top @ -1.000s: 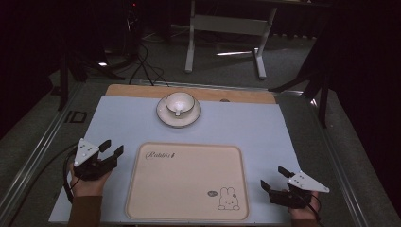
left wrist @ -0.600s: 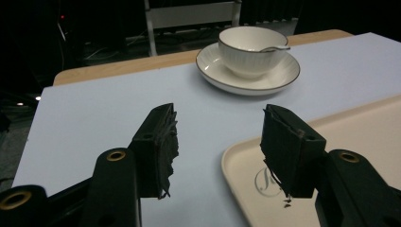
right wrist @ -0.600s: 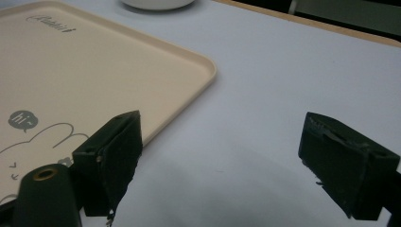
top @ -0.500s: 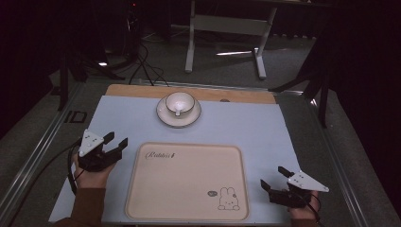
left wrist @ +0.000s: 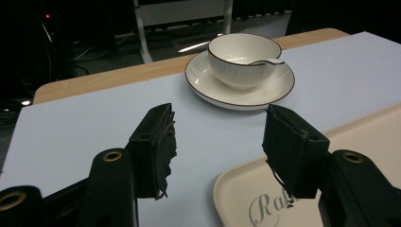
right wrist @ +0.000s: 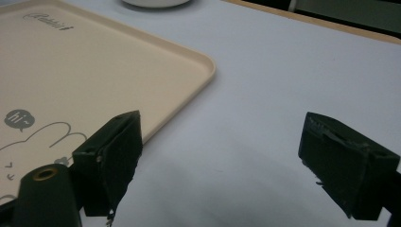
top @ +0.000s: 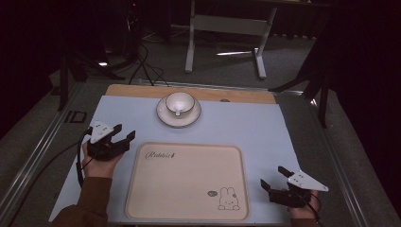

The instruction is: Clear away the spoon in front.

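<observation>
Left gripper point(top: 118, 138) has moved up from the tray's 9 o'clock side toward 11 o'clock over the last second, jaws apart, empty, now aimed at the cup point(top: 179, 102). Likely an approach to the cup. Right gripper point(top: 276, 182) unchanged, at tray's point(top: 189, 182) 4 o'clock corner, jaws wide, empty. Cup sits on saucer point(top: 163, 116) at table's 12 o'clock, spoon point(left wrist: 265, 61) inside. Tray bare. Path from left gripper to cup: open mat point(top: 246, 127), nothing between.
</observation>
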`<state>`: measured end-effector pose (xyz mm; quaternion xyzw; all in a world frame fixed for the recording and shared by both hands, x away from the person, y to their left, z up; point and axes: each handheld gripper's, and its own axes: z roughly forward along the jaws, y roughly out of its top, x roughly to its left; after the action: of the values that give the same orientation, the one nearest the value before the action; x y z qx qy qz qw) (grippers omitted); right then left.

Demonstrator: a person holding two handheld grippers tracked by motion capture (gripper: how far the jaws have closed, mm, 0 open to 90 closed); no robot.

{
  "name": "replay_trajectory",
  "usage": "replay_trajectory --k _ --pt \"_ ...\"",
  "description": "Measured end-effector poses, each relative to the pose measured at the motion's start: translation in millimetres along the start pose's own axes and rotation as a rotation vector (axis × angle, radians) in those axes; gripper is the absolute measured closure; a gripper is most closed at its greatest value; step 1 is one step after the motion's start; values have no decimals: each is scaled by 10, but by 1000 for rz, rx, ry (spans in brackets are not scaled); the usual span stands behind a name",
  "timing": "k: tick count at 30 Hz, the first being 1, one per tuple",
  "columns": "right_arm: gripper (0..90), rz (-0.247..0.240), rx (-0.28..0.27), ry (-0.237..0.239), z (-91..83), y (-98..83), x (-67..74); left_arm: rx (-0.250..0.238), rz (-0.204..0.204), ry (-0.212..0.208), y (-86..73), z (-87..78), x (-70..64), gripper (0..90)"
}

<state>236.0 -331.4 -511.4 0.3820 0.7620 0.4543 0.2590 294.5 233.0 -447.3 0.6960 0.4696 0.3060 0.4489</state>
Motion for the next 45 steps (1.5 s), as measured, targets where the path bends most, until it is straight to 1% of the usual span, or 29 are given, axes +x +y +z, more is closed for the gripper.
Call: replay_trajectory --k 2,3,5,8,13,16,28,33,37,43,45 --pt "143 1 0 -1 0 0 0 2 0 0 10 18 -2 435" --pt "142 2 -1 -1 0 0 -1 4 6 -6 40 61 -11 435" --pt "142 1 -1 -1 1 1 -2 1 12 -11 64 89 -22 434" --pt "142 0 -2 -2 1 2 -3 1 18 -11 98 136 -38 434" --pt "142 1 -4 -3 -2 3 -4 5 17 -11 141 220 -66 434" --pt "142 1 -3 -3 -1 4 -4 5 11 -17 166 272 -85 433" --pt "142 3 -2 -5 -2 4 -6 10 15 -38 265 448 -185 428" --pt "142 3 -3 -5 -2 4 -7 19 24 -41 292 523 -216 427" --pt "142 3 -3 -6 -3 4 -7 23 21 -43 305 582 -234 427" --pt "142 2 -4 -6 -5 4 -10 25 4 -46 318 679 -256 427" --pt "142 3 -3 -6 -5 4 -10 30 6 -47 324 700 -261 427"
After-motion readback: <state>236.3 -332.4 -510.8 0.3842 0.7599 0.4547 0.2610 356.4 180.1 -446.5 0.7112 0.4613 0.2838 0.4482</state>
